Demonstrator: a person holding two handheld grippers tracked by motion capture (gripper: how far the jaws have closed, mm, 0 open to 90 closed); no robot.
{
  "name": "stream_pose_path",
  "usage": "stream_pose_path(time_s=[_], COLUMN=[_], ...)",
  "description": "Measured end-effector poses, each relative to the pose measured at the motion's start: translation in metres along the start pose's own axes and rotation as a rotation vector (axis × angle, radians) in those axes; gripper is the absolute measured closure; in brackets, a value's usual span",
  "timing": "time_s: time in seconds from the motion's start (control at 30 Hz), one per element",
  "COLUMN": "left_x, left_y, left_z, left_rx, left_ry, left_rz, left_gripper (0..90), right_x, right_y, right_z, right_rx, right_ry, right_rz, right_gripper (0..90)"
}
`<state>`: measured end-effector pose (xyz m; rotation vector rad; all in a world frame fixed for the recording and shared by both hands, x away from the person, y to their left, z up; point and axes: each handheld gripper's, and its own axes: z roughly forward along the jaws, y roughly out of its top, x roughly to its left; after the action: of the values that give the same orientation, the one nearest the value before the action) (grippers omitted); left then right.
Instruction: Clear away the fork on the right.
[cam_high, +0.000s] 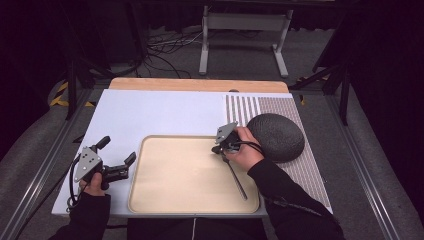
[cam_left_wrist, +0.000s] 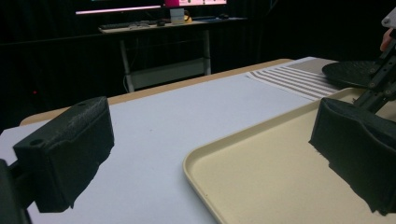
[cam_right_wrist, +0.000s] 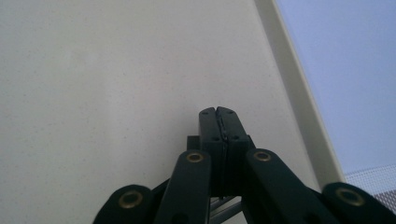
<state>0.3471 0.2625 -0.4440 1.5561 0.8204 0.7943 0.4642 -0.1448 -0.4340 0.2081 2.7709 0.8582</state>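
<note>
- beige rectangular plastic tray (cam_high: 190, 175): lies at the near middle of the white table sheet (cam_high: 150, 112).
- right gripper (cam_right_wrist: 218, 122): jaws pressed together, empty, poised over the tray.
- left gripper (cam_high: 120, 152): jaws wide apart, empty, beside the tray's left rim.

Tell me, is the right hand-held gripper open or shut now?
Shut. The right hand-held gripper has its two black jaws pressed together, nothing between them, above the beige tray.

Your table (cam_high: 150, 107), frame centre | beige tray (cam_high: 165, 195) lower centre | striped mat (cam_high: 245, 107) right | dark dome (cam_high: 277, 136) on mat
</note>
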Motion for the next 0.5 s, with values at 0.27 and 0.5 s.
stream_pose_path(time_s=[0.27, 0.5], left_x=[0.000, 0.000], left_y=[0.000, 0.000], left_z=[0.000, 0.000], left_rx=[0.000, 0.000], left_ry=[0.000, 0.002], left_rz=[0.000, 0.000], left_gripper=[0.2, 0.2], right_x=[-0.005, -0.010], right_y=[-0.006, -0.014], right_z=[-0.006, -0.012], right_rx=[0.022, 0.046], right_ry=[-0.035, -0.058], right_rz=[0.012, 0.028], right_gripper=[89.9, 89.9])
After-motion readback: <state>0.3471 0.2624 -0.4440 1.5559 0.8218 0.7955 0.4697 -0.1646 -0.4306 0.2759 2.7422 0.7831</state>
